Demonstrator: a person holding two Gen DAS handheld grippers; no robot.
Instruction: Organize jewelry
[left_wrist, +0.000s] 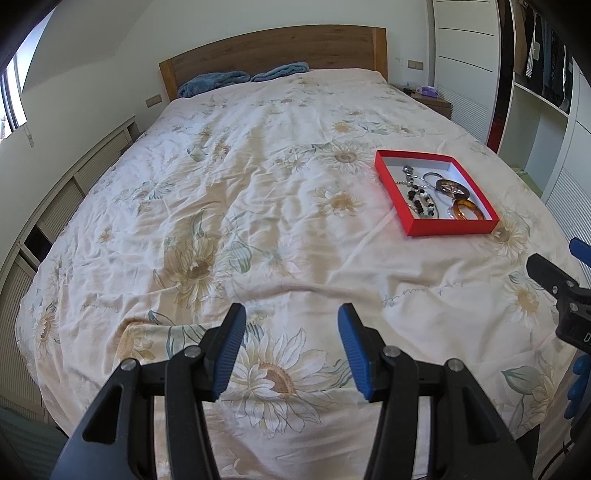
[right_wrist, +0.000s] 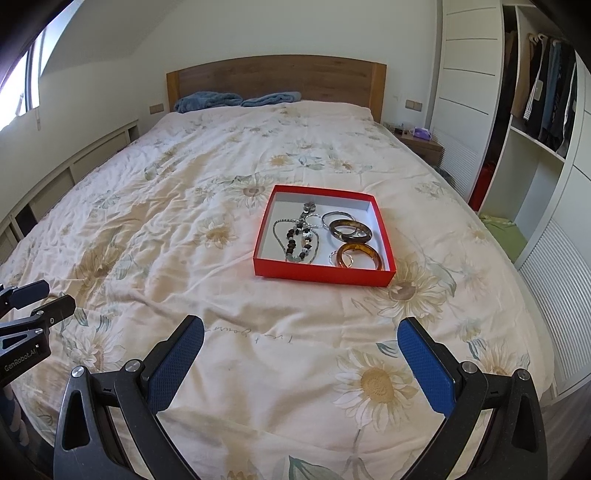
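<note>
Red cardboard tray (right_wrist: 323, 275), shallow, white inside, sits flat on the bedspread (right_wrist: 221, 350) toward the right half of the bed, roughly midway between the foot and the headboard (right_wrist: 275, 79). All jewelry in sight lies inside it. Left part of tray: a beaded necklace (right_wrist: 300, 236) with dark and pale beads, tangled with a thin chain; exact strand count cannot be told. Right part: a dark brown bangle (right_wrist: 351, 229) lying partly over thin silver bangles (right_wrist: 334, 218), and nearer the front wall an amber bangle (right_wrist: 361, 254) with a small silver ring just beside it. Nothing hangs over the rim.

Right gripper (right_wrist: 301, 363): blue-padded jaws stand wide apart, nothing between them, hovering over the bedspread short of the tray's near wall, not touching it. Left gripper (left_wrist: 291, 349): jaws likewise spread, empty, over the sunflower print near the foot of the bed, well apart from the tray, which lies up and to its right in the left wrist view. Each gripper's tip shows at the edge of the other's view.

Surroundings: cream floral bedspread, creased; two blue pillows (right_wrist: 236, 99) against the wooden headboard; a nightstand (right_wrist: 423, 146) to the right of the bed holding small items too small to identify; beyond it white wardrobe units with hanging clothes (right_wrist: 543, 96).
</note>
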